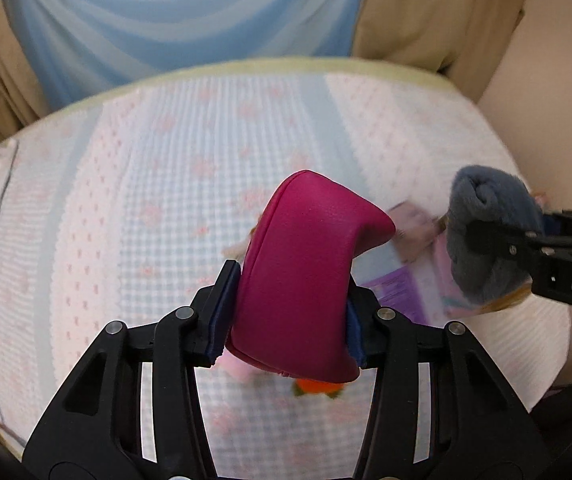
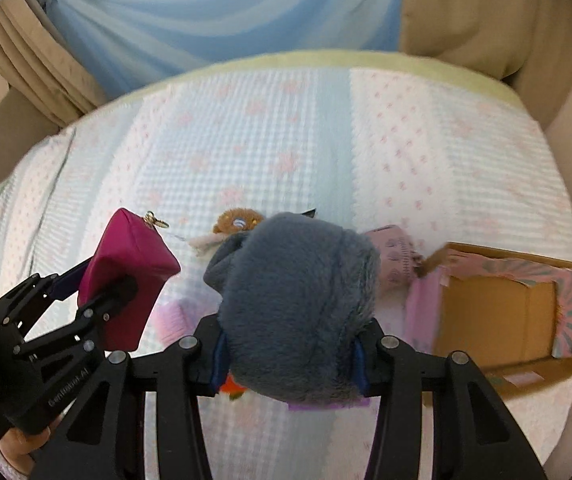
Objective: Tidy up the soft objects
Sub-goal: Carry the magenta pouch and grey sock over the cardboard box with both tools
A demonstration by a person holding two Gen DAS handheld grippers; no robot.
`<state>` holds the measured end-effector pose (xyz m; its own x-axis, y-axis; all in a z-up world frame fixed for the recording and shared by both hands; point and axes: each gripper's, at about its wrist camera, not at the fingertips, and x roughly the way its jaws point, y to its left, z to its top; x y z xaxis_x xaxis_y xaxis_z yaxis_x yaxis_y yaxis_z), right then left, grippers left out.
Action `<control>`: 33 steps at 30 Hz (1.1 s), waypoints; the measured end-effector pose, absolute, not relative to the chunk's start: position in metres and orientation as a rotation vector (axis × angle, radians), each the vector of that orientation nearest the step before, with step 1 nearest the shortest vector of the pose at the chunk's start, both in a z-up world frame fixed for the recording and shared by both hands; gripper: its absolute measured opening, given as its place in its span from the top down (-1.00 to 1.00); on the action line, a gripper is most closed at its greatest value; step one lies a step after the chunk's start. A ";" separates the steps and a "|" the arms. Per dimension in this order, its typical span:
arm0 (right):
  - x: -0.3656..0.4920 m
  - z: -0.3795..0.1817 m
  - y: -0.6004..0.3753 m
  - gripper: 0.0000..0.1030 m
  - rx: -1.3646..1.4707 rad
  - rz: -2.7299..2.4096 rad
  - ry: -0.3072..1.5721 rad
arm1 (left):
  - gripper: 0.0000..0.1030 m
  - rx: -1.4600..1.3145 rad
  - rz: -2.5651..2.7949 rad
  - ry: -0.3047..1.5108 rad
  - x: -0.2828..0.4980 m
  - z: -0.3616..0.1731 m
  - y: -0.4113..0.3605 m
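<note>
My left gripper (image 1: 286,316) is shut on a magenta zip pouch (image 1: 306,272) and holds it above the bed; both also show in the right wrist view, the gripper (image 2: 98,300) at the left with the pouch (image 2: 126,272). My right gripper (image 2: 288,354) is shut on a grey-blue fuzzy rolled cloth (image 2: 298,312), held above the bed; the cloth shows at the right of the left wrist view (image 1: 490,232). An open cardboard box (image 2: 498,316) with pink patterned sides lies on the bed to the right.
The bed (image 2: 286,120) has a light blue and pink quilt. A small brown plush toy (image 2: 238,220), a pink item (image 2: 172,318), an orange item (image 1: 318,386) and a pale pink folded piece (image 2: 396,256) lie under and around the grippers. Blue and beige curtains (image 2: 206,8) hang behind.
</note>
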<state>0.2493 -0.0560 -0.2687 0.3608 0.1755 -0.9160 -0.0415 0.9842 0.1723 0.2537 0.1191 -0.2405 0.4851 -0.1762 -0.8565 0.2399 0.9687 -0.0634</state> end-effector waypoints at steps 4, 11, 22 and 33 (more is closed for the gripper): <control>0.228 -0.226 -0.075 0.16 0.155 0.119 1.140 | 0.17 0.064 -0.279 0.986 0.242 -0.206 0.095; 0.188 -0.173 -0.138 0.16 0.174 0.051 1.058 | 0.17 0.057 -0.335 0.941 0.211 -0.163 0.015; 0.149 -0.157 -0.283 0.16 0.162 -0.031 1.061 | 0.17 0.019 -0.370 0.975 0.177 -0.174 -0.134; 0.167 -0.226 -0.394 0.16 0.166 -0.061 1.201 | 0.17 0.027 -0.356 1.114 0.206 -0.254 -0.230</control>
<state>0.1675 -0.3941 -0.2262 0.3616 0.0410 -0.9314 0.1355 0.9861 0.0960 0.2058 -0.2297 -0.2543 0.3906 -0.2671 -0.8809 0.2935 0.9432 -0.1558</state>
